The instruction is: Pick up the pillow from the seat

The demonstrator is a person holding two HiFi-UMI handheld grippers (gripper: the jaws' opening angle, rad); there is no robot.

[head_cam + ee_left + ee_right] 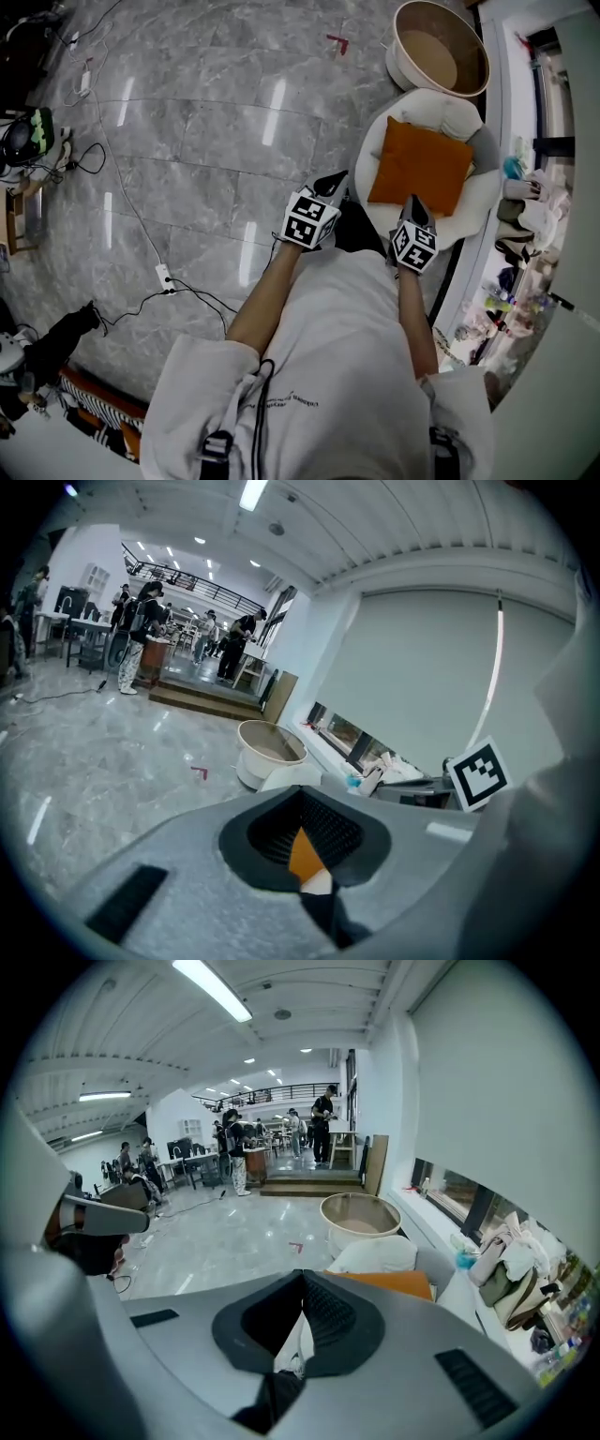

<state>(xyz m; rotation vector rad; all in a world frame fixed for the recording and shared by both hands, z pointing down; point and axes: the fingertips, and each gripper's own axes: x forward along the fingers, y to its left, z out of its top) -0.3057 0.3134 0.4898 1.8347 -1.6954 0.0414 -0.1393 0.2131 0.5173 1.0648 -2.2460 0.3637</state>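
Observation:
An orange square pillow (419,167) lies flat on a round white cushioned seat (480,201). My left gripper (331,182) hovers just left of the seat, near the pillow's near-left corner, jaws shut and empty. Held over the pillow's near edge, my right gripper (413,201) is also shut with nothing in it. In the left gripper view, a sliver of the pillow (307,853) shows through the narrow gap under the closed left gripper (301,792). In the right gripper view, the pillow (386,1283) lies just beyond the closed right gripper (302,1275).
A large round beige tub (441,47) stands on the marble floor just beyond the seat. A cluttered window ledge (527,211) runs along the right. Cables and a power strip (165,277) cross the floor at left. People stand far off in the hall.

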